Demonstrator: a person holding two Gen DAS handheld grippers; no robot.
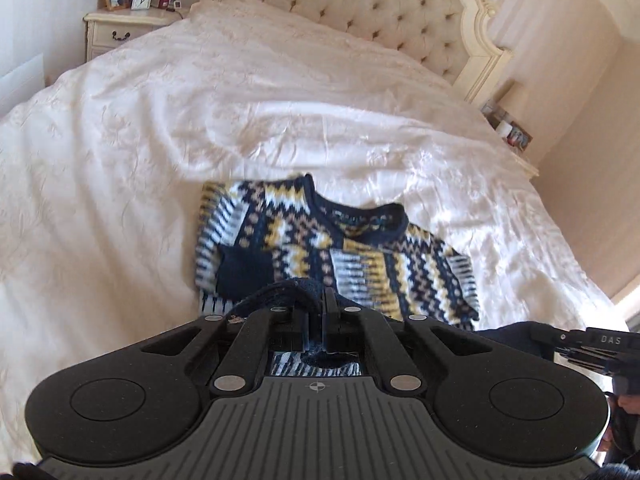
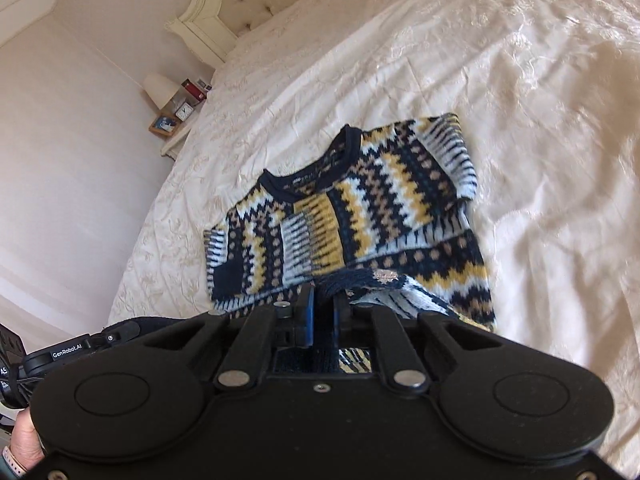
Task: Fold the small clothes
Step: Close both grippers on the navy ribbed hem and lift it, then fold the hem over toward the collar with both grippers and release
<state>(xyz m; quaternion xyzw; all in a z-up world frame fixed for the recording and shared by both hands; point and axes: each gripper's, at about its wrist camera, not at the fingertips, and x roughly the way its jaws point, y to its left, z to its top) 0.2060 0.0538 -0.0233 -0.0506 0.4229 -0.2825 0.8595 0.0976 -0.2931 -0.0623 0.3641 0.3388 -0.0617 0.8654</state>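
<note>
A small knitted sweater (image 1: 320,240) in navy, yellow, white and tan zigzag bands lies on the white bedspread (image 1: 160,140), neck hole away from me, sleeves folded in over the body. My left gripper (image 1: 318,300) is shut on the sweater's navy bottom hem and lifts it off the bed. In the right wrist view the sweater (image 2: 360,208) lies the same way, and my right gripper (image 2: 324,304) is shut on the navy hem at its near edge, which curls up over the body.
A tufted cream headboard (image 1: 380,8) stands at the far end of the bed. A nightstand (image 1: 120,28) with a lamp, clock and photo frame is at the far left. The other gripper's body (image 1: 592,344) shows at the right edge.
</note>
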